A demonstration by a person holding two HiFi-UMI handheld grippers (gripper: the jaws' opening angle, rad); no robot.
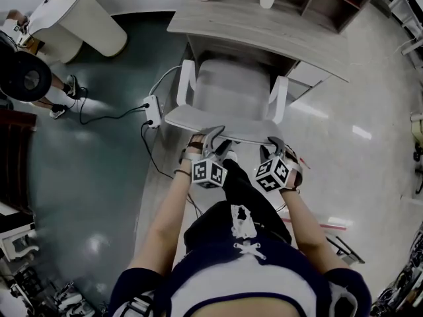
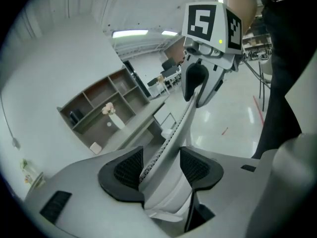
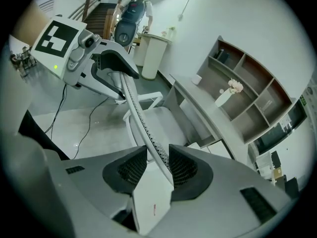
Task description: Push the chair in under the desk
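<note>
The chair (image 1: pixel 231 91) faces the desk (image 1: pixel 264 28), its seat front up at the desk's edge and its back toward the person, so it looks nearly tucked in. Both tools sit on the backrest (image 1: pixel 225 125), along its top rim, probably because that is the handiest place to shove from. The left gripper (image 1: pixel 210 137) straddles the rim near the left corner, jaws spread, with the rim loose between them. The right gripper (image 1: pixel 274 144) does the same near the right corner, jaws apart and not clamping.
</note>
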